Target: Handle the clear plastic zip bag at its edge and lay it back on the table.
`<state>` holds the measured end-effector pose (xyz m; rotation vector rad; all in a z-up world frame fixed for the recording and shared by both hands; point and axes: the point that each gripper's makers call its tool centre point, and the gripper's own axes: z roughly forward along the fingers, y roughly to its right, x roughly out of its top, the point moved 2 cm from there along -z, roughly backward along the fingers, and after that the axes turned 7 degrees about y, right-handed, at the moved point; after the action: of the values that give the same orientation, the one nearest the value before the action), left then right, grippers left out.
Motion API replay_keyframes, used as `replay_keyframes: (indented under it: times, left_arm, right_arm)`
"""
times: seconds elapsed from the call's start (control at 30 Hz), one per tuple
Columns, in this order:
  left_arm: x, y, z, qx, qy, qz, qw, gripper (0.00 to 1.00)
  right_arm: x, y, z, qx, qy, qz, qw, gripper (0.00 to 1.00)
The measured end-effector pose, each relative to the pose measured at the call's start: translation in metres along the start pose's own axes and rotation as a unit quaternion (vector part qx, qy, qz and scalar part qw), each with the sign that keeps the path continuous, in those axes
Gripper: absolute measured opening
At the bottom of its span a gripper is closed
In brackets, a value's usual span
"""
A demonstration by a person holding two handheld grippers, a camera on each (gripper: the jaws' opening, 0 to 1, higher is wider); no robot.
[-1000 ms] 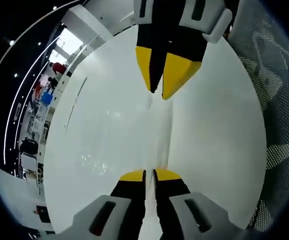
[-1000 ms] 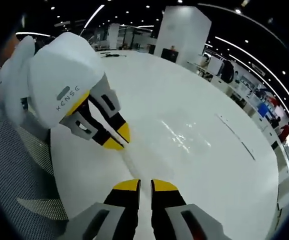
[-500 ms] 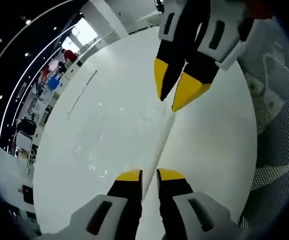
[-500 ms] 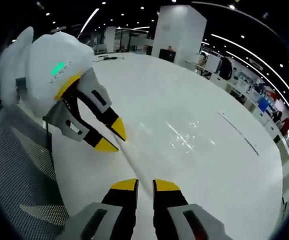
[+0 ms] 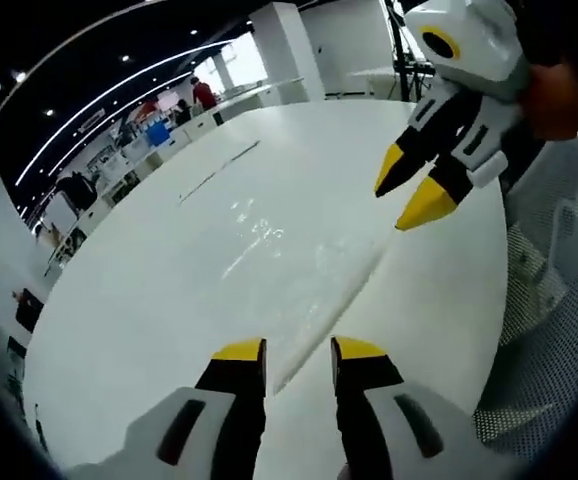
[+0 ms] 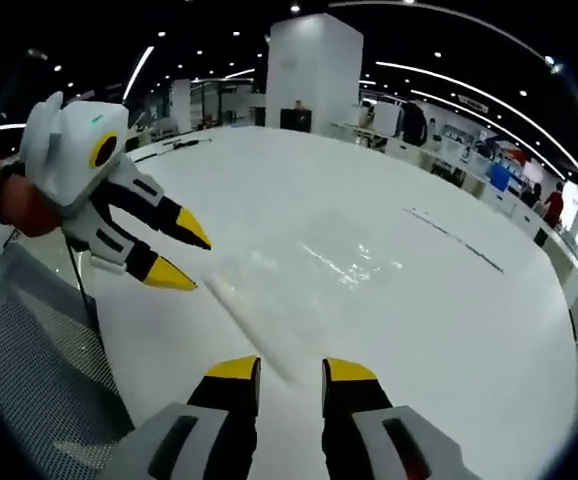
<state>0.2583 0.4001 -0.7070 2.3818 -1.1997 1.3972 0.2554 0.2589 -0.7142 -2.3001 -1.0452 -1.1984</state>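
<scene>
The clear plastic zip bag (image 5: pixel 289 270) lies flat on the white table (image 5: pixel 119 300), its zip edge running as a pale ridge from near my left gripper (image 5: pixel 299 350) toward the right gripper (image 5: pixel 409 197). Both stand open and apart from the bag, with nothing between their jaws. In the right gripper view the bag (image 6: pixel 309 290) glints on the table (image 6: pixel 469 340). Its edge ends just ahead of my right gripper (image 6: pixel 291 370). The left gripper (image 6: pixel 184 253) hovers at the left, off the bag's far end.
A mesh chair back (image 5: pixel 539 330) stands past the table's near edge, seen again as the chair (image 6: pixel 29 370). A thin dark strip (image 5: pixel 219 170) lies farther out on the table. A hand (image 5: pixel 559 100) holds the right gripper. Desks and people fill the hall behind.
Both grippers were shut on the bag's zip edge; they have opened, let it go and drawn back and apart. The bag now rests on the table.
</scene>
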Motion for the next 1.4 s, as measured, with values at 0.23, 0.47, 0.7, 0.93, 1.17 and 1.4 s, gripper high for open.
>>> replay_keyframes:
  times: [0.23, 0.47, 0.7, 0.93, 1.17, 1.4]
  left_arm:
    - [-0.011, -0.005, -0.004, 0.007, 0.001, -0.048, 0.9988, 0.38]
    - [-0.012, 0.0, -0.011, 0.016, 0.008, -0.063, 0.9978, 0.47]
    - [-0.007, 0.003, -0.022, 0.022, 0.022, -0.09, 0.9954, 0.51]
    - [-0.007, 0.005, -0.031, 0.03, 0.032, -0.11, 0.993, 0.56]
    - [-0.002, 0.006, -0.039, 0.039, 0.047, -0.137, 0.9887, 0.6]
    - [0.001, 0.003, -0.044, 0.05, 0.055, -0.152, 0.9856, 0.63]
  right_arm:
    - [-0.008, 0.002, -0.014, -0.014, 0.011, 0.035, 0.9992, 0.27]
    - [-0.01, 0.005, -0.023, -0.025, 0.025, 0.047, 0.9982, 0.33]
    - [-0.015, 0.011, -0.033, -0.033, 0.035, 0.058, 0.9972, 0.39]
    - [-0.015, 0.015, -0.048, -0.044, 0.053, 0.059, 0.9959, 0.45]
    - [-0.019, 0.017, -0.058, -0.047, 0.063, 0.059, 0.9952, 0.5]
    - [-0.017, 0.023, -0.066, -0.046, 0.083, 0.068, 0.9931, 0.57]
